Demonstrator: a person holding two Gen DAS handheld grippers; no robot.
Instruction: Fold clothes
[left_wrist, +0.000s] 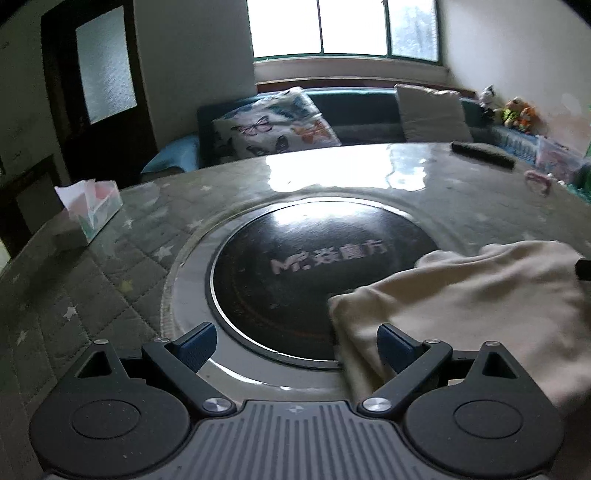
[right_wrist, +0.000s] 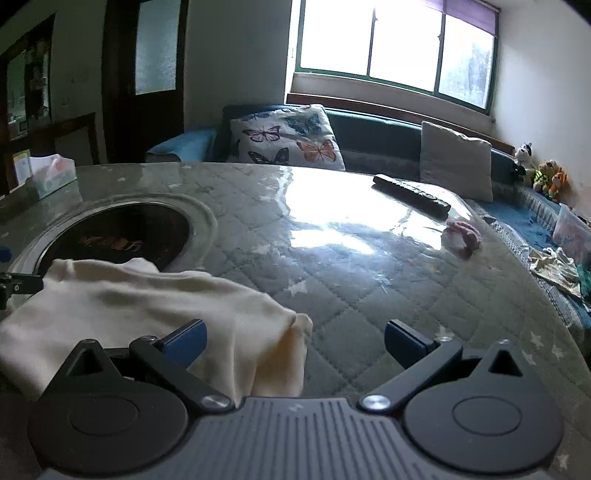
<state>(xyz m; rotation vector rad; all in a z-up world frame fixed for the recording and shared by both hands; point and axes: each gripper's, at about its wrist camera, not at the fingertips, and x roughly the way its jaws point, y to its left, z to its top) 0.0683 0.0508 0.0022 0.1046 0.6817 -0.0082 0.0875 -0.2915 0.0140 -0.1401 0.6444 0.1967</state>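
Note:
A cream garment lies folded on the round table, partly over the black round hotplate. In the left wrist view it is at the right; my left gripper is open and empty, its right finger just over the garment's left edge. In the right wrist view the garment is at the left; my right gripper is open and empty, its left finger over the garment's right corner. A bit of the other gripper shows at the left edge.
The table has a quilted star-pattern cover under clear plastic. A tissue box stands at the left. A black remote and a pink item lie at the far right. A sofa with cushions is behind.

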